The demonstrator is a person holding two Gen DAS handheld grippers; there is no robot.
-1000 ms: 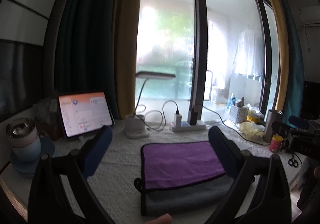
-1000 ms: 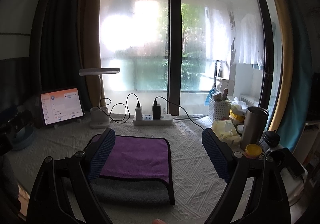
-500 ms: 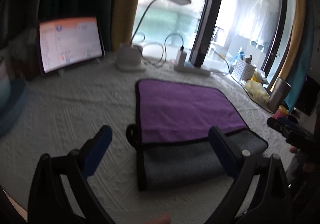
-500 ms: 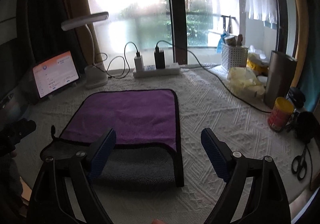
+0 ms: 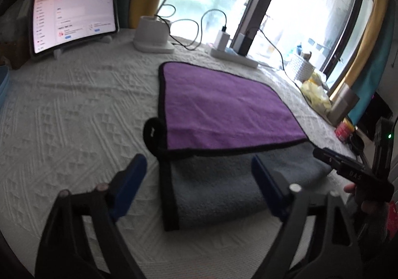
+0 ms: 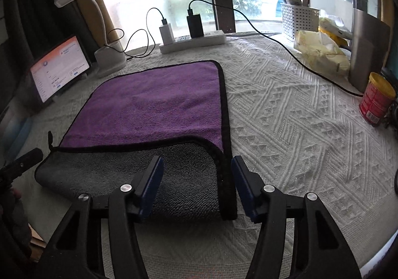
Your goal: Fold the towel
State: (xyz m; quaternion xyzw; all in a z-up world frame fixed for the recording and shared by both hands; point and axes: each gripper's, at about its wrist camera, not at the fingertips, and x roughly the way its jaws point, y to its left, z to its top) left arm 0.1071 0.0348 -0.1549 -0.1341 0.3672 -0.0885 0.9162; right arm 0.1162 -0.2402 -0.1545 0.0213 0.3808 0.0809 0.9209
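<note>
Lying flat on the white textured tabletop (image 6: 286,109), the towel (image 6: 154,104) showed its purple face with a grey strip along the near edge, black binding all round. Hanging loop (image 5: 151,132) at its left near corner. Left gripper (image 5: 199,179) hovered over the grey strip near that corner, fingers (image 5: 129,179) wide apart, gripping nothing. Right gripper (image 6: 197,180) was low at the towel's right near corner, fingers (image 6: 151,183) apart, the black edge band between them; contact could not be determined. Tablet (image 6: 58,67), lamp base (image 6: 109,58) and power strip (image 6: 192,41) stood beyond the towel.
</note>
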